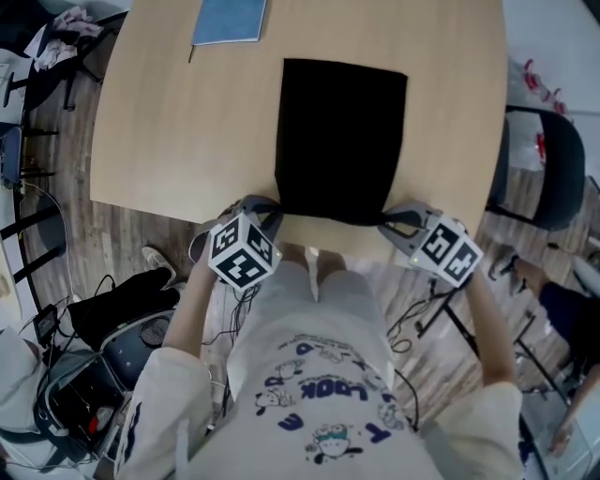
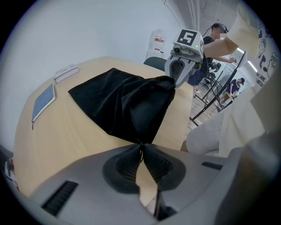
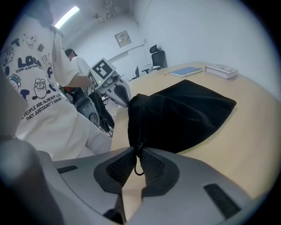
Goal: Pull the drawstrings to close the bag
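Note:
A black drawstring bag [image 1: 342, 141] lies flat on the wooden table [image 1: 178, 122], its mouth at the near edge. My left gripper [image 1: 272, 212] is at the mouth's left corner and my right gripper [image 1: 389, 218] at its right corner. In the left gripper view the left gripper [image 2: 141, 147] is shut on a thin black drawstring [image 2: 141, 152] that comes out of the bunched bag [image 2: 127, 105]. In the right gripper view the right gripper [image 3: 137, 152] is shut on a small loop of drawstring [image 3: 138, 165] at the corner of the bag [image 3: 175, 114].
A blue notebook [image 1: 230, 19] lies at the table's far side, with a stack of books [image 3: 221, 69] beside it. A dark chair [image 1: 544, 169] stands to the right of the table. Cables and bags lie on the floor at the left [image 1: 122, 309].

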`<state>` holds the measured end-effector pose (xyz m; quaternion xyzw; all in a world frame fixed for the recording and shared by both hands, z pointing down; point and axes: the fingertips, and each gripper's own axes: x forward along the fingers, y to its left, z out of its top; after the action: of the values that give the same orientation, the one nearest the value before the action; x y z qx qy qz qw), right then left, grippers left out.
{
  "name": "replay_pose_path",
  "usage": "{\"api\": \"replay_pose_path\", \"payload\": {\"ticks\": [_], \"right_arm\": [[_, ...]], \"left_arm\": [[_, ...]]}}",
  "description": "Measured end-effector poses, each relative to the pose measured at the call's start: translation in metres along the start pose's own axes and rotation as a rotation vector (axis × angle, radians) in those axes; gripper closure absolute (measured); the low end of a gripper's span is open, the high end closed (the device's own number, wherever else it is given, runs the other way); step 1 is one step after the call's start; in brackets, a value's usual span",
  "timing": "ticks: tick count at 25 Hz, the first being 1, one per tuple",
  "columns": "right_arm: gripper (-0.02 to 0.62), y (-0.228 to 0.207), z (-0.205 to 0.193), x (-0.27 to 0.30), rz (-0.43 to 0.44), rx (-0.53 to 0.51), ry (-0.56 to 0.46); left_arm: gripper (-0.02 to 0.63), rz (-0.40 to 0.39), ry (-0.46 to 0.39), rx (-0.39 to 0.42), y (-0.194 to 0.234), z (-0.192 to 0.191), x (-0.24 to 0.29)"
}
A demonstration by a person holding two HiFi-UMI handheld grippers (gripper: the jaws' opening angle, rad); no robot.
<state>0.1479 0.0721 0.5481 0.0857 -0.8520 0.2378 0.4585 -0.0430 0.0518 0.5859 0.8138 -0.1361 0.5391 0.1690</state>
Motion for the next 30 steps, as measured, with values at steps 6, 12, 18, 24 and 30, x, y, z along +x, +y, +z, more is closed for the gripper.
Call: {"api": "replay_pose_path", "payload": {"ticks": [6, 12, 18, 24, 30], "right_arm": [[0.557, 0.009, 0.026, 0.026, 0.048, 0.026, -0.005], [0.519, 0.015, 0.017, 0.020, 0.106, 0.044, -0.014], [0.499, 0.012, 0.008, 0.025, 0.108, 0.079, -0.027], [0.520, 0.002, 0.032, 0.035, 0.095, 0.103, -0.040], [0.575, 0.001, 0.016, 0.015, 0.037, 0.120, -0.054]], "left_arm": [[0.583, 0.002, 0.000, 0.004, 0.023, -0.027, -0.005], [0.583, 0.010, 0.001, 0.009, 0.016, -0.017, -0.004], [0.583, 0.023, 0.003, 0.001, 0.018, -0.019, -0.008], [0.581, 0.024, 0.019, -0.019, 0.041, -0.040, -0.014], [0.581, 0.041, 0.035, -0.026, 0.025, -0.036, -0.014]]}}
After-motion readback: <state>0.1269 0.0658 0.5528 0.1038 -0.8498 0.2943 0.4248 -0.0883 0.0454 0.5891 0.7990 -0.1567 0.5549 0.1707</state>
